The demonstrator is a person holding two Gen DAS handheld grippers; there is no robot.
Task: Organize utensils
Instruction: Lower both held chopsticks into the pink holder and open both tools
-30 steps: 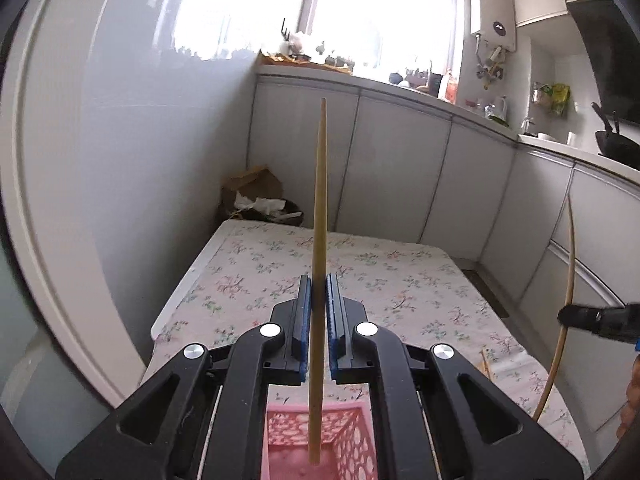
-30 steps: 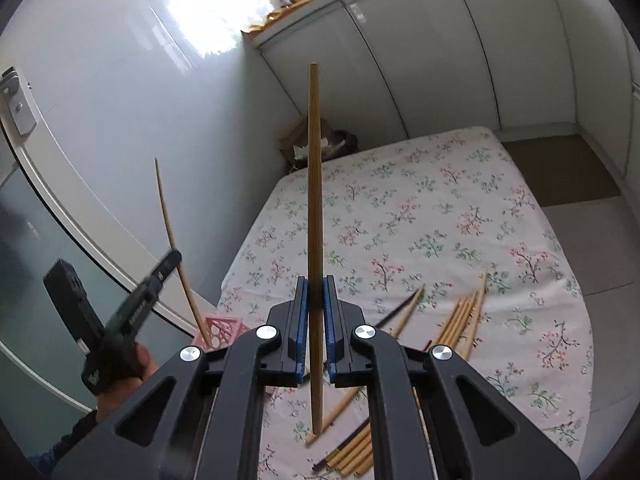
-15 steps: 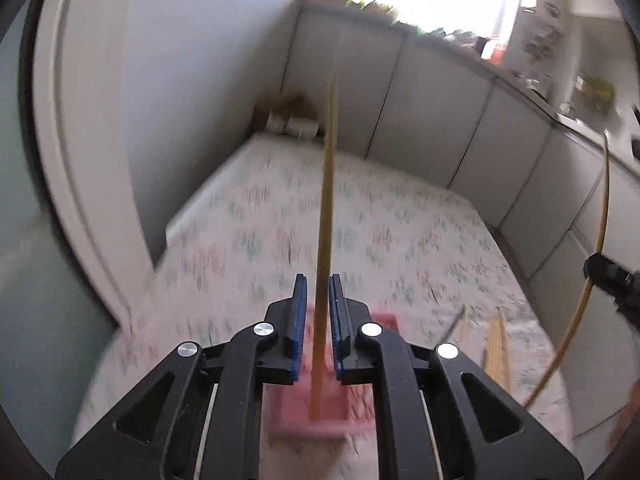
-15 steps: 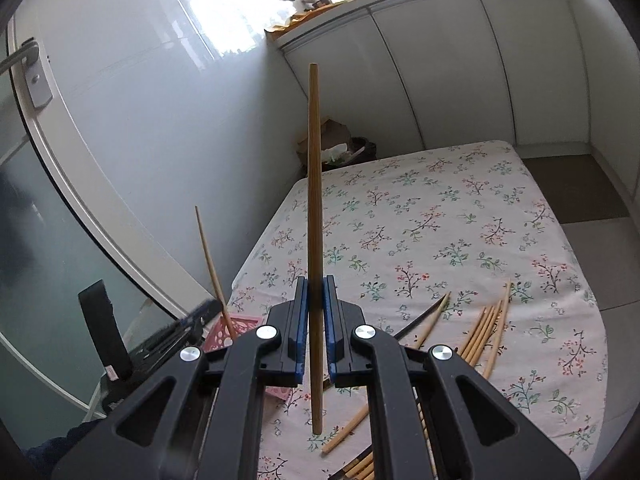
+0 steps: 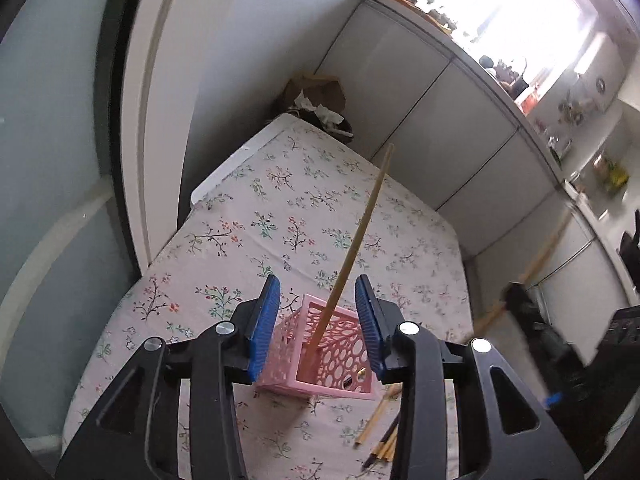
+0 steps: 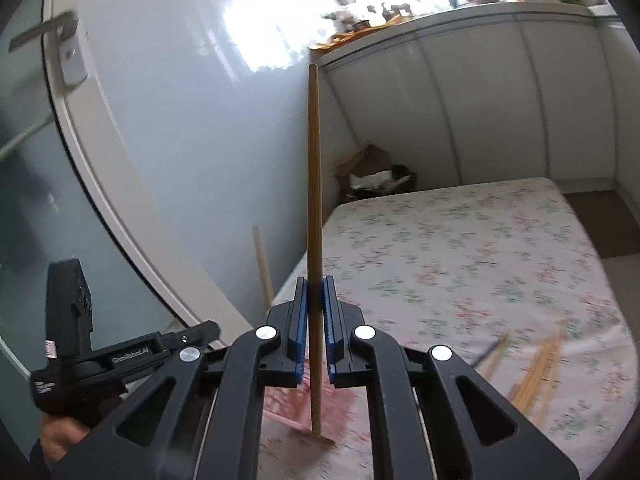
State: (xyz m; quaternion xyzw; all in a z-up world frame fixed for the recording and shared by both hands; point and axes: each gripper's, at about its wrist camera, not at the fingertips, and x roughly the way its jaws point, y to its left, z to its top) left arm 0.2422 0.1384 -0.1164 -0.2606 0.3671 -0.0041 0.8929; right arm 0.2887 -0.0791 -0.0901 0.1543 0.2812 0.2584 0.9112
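My left gripper (image 5: pixel 317 292) hovers over the pink lattice basket (image 5: pixel 340 354); its jaws are opening. A pale chopstick (image 5: pixel 356 240) leans in the basket between the blue pads (image 5: pixel 264 324) and touches neither. My right gripper (image 6: pixel 315 284) is shut on a darker chopstick (image 6: pixel 314 160), held upright, its lower end above the blurred basket (image 6: pixel 280 400). In the right wrist view the left gripper (image 6: pixel 120 356) shows at the lower left, with the released chopstick (image 6: pixel 262 264) behind it. The right gripper (image 5: pixel 516 300) appears blurred at the right of the left wrist view.
Several loose chopsticks (image 5: pixel 380 420) (image 6: pixel 536 372) lie on the floral tablecloth (image 5: pixel 280 208) (image 6: pixel 480 260) right of the basket. A cardboard box with rubbish (image 5: pixel 320 92) (image 6: pixel 376 172) sits past the table's far end. A door with a handle (image 6: pixel 64 40) stands left, white cabinets (image 5: pixel 440 128) behind.
The left jaws have opened and let go of the pale chopstick, which now leans in the basket. The left view has rolled. The right gripper has moved left toward the basket with its chopstick.
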